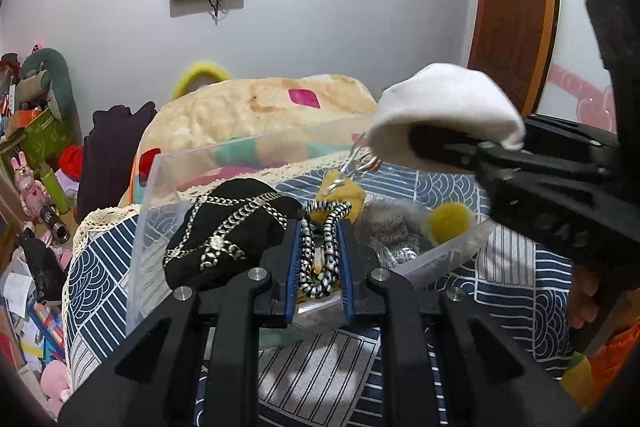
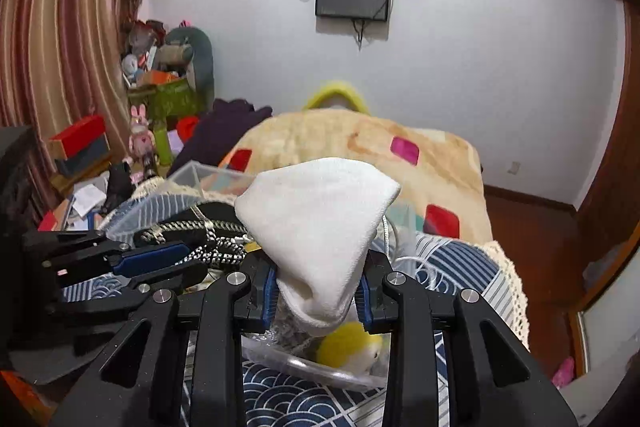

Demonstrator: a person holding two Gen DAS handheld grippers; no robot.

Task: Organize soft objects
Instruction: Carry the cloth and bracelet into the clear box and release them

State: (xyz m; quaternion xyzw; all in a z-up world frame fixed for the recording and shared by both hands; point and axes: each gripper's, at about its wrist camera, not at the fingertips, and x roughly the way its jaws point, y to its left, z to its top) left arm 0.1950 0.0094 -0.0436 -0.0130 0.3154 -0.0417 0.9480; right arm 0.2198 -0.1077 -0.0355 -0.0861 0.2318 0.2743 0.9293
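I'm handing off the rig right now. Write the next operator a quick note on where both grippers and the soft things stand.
Left gripper: shut on the braided cord, low in the clear bin.
Right gripper: shut on the white hat, held above the bin.
In the bin already: black cap, grey fur piece, yellow pompom.
Left to do: drop the hat in, release the cord.

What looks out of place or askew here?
The clear bin sits tilted on the bed. The black-and-white cord spills over its near rim between the left gripper's jaws; nothing looks damaged.
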